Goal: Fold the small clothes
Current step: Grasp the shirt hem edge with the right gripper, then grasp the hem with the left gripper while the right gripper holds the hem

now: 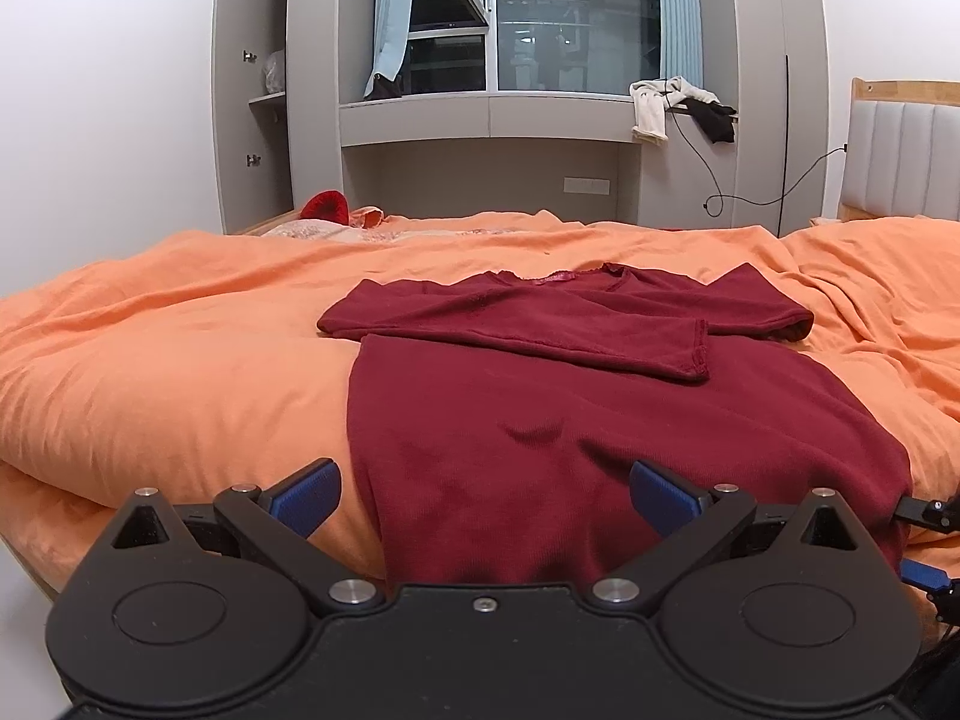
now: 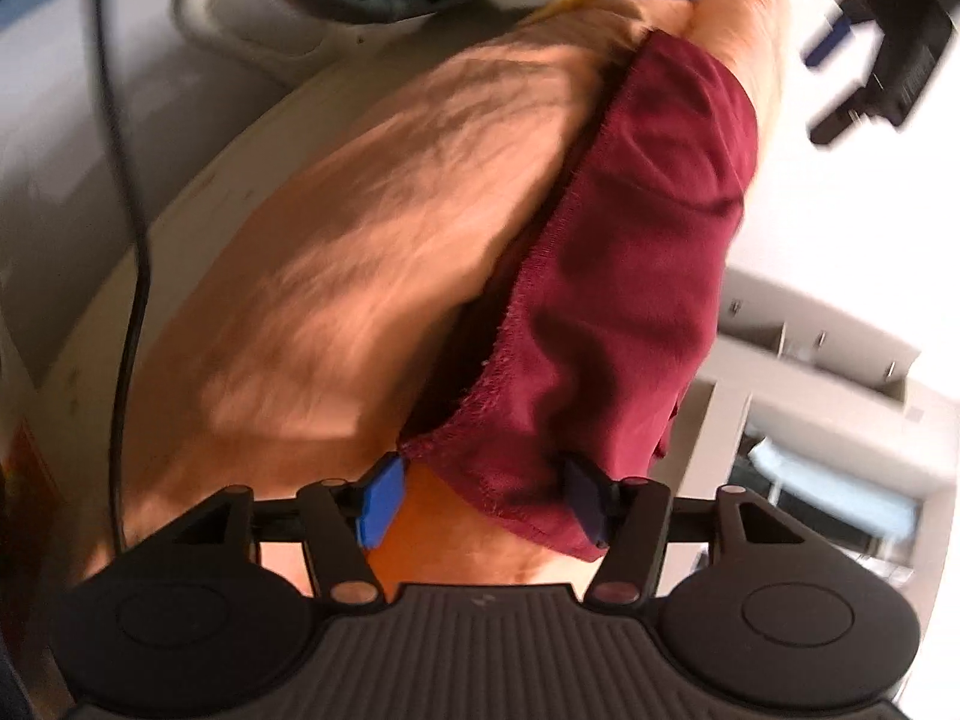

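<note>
**Hem grab at the bed's near edge: slip risk**

Red top point(image 1: 540, 420) lies flat on the orange bed point(image 1: 150, 330), both sleeves already folded across the chest, hem draped over the near edge. Left tool point(image 1: 480, 495) released, jaws wide, straddling the hem's left part, not touching cloth. Right tool point(image 2: 480, 501) also parted, with the hem's right corner between its pads; the view is blurred and no clamp shows.

Risks, as I judge: closing on one layer only, or snagging the duvet with the cloth; uneven lifts would skew the fold and spill the sleeves.

Room: bed is open to the left and beyond the collar; a cable point(image 2: 129, 228) hangs near the right tool.
</note>
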Tool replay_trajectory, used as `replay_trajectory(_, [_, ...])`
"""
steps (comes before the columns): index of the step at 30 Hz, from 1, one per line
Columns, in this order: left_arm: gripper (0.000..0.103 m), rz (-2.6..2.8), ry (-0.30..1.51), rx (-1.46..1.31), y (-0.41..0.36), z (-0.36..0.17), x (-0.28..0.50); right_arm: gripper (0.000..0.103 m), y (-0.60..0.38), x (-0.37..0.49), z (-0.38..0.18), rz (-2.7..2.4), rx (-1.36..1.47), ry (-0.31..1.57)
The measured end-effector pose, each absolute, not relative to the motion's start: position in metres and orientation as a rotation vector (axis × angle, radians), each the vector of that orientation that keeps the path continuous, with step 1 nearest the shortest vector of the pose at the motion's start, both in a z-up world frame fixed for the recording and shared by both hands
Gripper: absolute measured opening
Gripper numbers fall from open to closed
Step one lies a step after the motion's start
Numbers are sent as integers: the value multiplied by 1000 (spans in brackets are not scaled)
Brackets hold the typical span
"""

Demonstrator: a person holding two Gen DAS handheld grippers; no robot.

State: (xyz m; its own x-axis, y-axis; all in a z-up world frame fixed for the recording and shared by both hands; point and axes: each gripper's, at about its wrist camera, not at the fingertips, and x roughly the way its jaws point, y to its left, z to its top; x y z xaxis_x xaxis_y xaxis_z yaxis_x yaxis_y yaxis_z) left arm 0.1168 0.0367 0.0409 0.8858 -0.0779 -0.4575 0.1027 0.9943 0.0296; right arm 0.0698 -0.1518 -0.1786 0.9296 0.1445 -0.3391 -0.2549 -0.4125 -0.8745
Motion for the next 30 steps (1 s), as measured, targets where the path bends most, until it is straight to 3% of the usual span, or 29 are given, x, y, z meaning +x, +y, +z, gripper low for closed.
replay_trajectory(3, [102, -93, 473, 50, 36, 41, 116, 74, -163, 67, -187, 449, -2049, 15])
replay_trajectory(6, [102, -92, 473, 49, 35, 41, 116, 74, -166, 67, -193, 447, -2085, -38])
replay_trajectory(8, [102, -93, 475, 46, 35, 42, 116, 64, -165, 68, -194, 441, -2079, -78])
replay_trajectory(10, [102, -93, 473, 46, 35, 42, 114, 39, -162, 68, -192, 436, -2051, -118])
replay_trajectory(11, [102, -92, 471, 48, 35, 43, 114, 32, -161, 68, -190, 439, -2033, -133])
replay_trajectory(12, [102, -91, 469, 50, 35, 43, 113, 17, -159, 66, -186, 447, -2008, -147])
replay_trajectory(13, [102, -89, 466, 51, 35, 44, 112, 9, -158, 64, -181, 462, -1981, -154])
replay_trajectory(17, [102, -96, 446, 52, 37, 45, 108, 7, -147, 52, -144, 514, -1764, -109])
replay_trajectory(24, [102, -203, 362, 57, 37, 44, 94, 7, -134, 64, -20, 492, -1105, 44])
replay_trajectory(30, [102, -342, 293, 157, 16, 33, 73, 7, -148, 94, 57, 494, -727, 108])
